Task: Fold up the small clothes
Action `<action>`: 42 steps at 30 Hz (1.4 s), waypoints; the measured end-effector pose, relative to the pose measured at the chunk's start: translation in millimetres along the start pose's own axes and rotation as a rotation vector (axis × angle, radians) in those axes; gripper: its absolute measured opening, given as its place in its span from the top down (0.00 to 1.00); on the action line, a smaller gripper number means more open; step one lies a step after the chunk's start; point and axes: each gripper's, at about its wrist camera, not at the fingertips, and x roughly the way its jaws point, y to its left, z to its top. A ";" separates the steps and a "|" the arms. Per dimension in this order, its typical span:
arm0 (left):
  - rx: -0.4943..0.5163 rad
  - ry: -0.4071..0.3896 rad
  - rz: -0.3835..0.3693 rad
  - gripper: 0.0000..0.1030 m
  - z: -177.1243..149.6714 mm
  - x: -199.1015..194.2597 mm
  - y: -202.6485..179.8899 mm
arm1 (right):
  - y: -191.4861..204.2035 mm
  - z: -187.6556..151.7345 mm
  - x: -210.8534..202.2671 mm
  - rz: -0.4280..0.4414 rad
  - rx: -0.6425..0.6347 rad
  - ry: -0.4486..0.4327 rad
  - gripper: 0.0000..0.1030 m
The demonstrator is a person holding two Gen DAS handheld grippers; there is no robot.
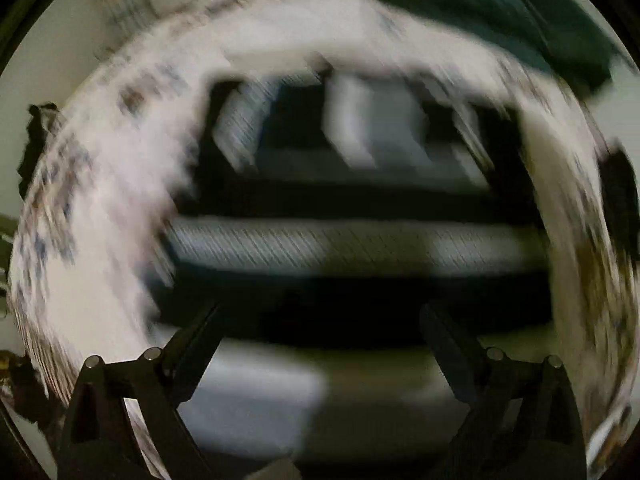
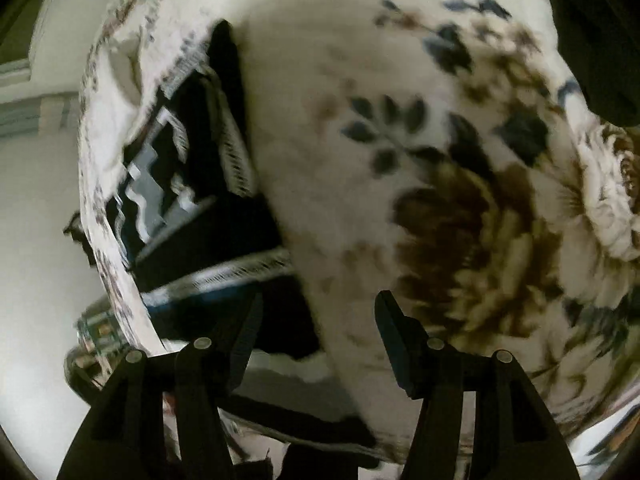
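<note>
Between folds: both sets of fingers stand open and empty. The left gripper (image 1: 320, 344), jaws wide, hangs over the black-and-grey striped garment (image 1: 344, 240), which lies on a floral bedspread (image 1: 112, 208). The right gripper (image 2: 316, 332), jaws partly spread, hangs where the garment's near edge meets bare floral cloth. The left view is blurred, so the garment's folds cannot be read. Next move, as judged: descend on a free garment edge and pinch it. The bedspread beside it offers open room; its left edge lies near.

My left gripper (image 1: 320, 336) points steeply down over the striped garment (image 1: 360, 248), jaws wide and, as far as the blur shows, empty; my right gripper (image 2: 316, 320) stands half-open beside it.
</note>
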 end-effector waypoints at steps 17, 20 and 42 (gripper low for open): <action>0.116 0.197 -0.033 1.00 -143.1 51.3 -261.7 | -56.1 81.0 6.0 0.081 -0.109 0.089 0.41; 0.108 0.150 -0.052 1.00 -140.5 41.0 -252.1 | -24.8 126.5 13.1 0.180 -0.118 0.049 0.41; -0.039 0.155 -0.032 0.98 -158.2 9.3 -217.0 | 97.2 206.7 69.2 0.084 -0.271 0.174 0.41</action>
